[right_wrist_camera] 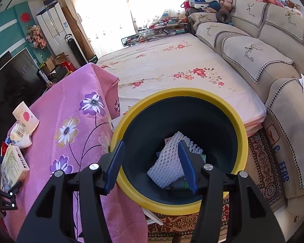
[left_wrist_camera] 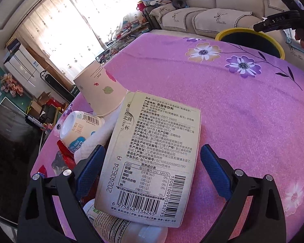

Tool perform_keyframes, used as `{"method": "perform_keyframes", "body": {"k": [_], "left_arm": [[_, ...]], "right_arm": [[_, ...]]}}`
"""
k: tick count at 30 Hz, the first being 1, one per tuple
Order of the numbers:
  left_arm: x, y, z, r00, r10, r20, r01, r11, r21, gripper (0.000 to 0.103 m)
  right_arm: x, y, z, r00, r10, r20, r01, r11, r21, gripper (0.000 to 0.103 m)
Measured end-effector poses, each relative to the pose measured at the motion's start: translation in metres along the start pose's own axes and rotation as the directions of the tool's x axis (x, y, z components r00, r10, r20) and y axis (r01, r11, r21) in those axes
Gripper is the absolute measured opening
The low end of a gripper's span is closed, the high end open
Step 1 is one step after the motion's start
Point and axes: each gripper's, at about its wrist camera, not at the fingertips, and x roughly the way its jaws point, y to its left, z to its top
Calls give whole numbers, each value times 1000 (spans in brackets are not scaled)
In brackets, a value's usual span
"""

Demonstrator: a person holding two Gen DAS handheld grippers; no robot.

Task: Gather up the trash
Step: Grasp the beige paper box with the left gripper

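Observation:
A cream tea box (left_wrist_camera: 152,154) with a barcode lies on the pink flowered cloth (left_wrist_camera: 233,105), resting on other trash. My left gripper (left_wrist_camera: 152,162) is open, its blue fingers on either side of the box, not pressing it. The box also shows in the right wrist view (right_wrist_camera: 14,166). My right gripper (right_wrist_camera: 152,162) is open and empty above the yellow-rimmed dark bin (right_wrist_camera: 131,113), which holds a white foam net (right_wrist_camera: 170,166) and other scraps. The bin also shows in the left wrist view (left_wrist_camera: 251,31).
Beside the box lie an upturned paper cup (left_wrist_camera: 99,93), a small white bottle (left_wrist_camera: 79,129), a tissue (left_wrist_camera: 91,145), red wrappers (left_wrist_camera: 64,154) and a supplement bottle (left_wrist_camera: 119,228). A sofa (right_wrist_camera: 263,50) and a flowered mattress (right_wrist_camera: 172,66) stand behind the bin.

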Motion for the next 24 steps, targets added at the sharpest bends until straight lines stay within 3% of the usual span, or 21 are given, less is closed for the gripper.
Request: {"method": "perform_keyframes", "body": {"k": [8,15,24], "left_arm": [[1,-3,1,1000,28,-6,-28,999,26,83],[-6,-5,-2,1000,7,-2,-7,1000,25,75],[-30,-5,7,999,22,33,-21,999,-29,73]], "right_arm": [[4,-1,-2,1000,5,-9,-5,1000,3,52],[4,-1,-2,1000,6,-11,-6,1000,6,52],[2,-1,-5,1000,12,-9,-12,1000,6,52]]}}
